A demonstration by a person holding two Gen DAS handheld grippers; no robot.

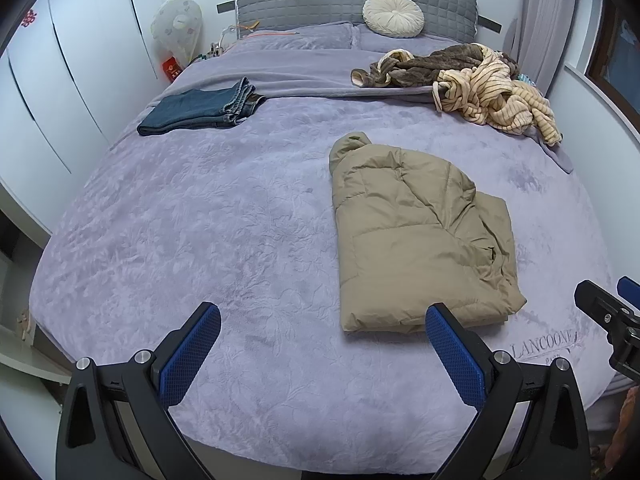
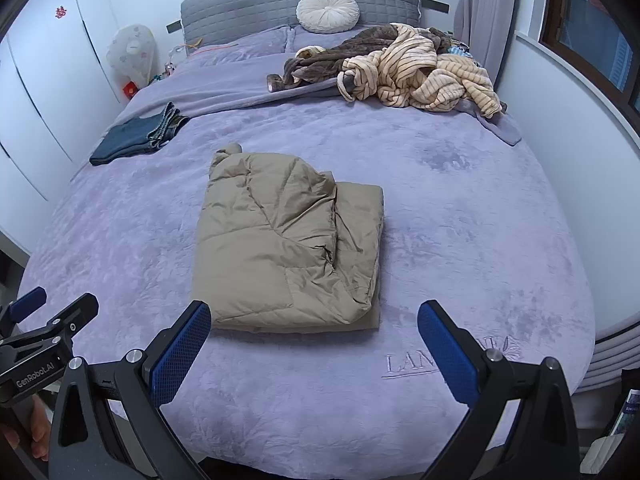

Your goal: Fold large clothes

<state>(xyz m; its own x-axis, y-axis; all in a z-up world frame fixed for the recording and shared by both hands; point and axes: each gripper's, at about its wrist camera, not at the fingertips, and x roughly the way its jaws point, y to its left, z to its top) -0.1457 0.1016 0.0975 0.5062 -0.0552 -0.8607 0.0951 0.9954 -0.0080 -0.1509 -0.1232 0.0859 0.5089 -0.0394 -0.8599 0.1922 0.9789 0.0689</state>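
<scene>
A tan puffer jacket lies folded into a compact rectangle on the purple bed cover; it also shows in the right wrist view. My left gripper is open and empty, above the bed's near edge, left of the jacket's near corner. My right gripper is open and empty, just in front of the jacket's near edge. The right gripper also shows at the right edge of the left wrist view, and the left gripper at the left edge of the right wrist view.
Folded blue jeans lie at the far left of the bed. A heap of striped cream and brown clothes lies at the far right. A round cream cushion leans on the grey headboard. White wardrobes stand left; a wall and window stand right.
</scene>
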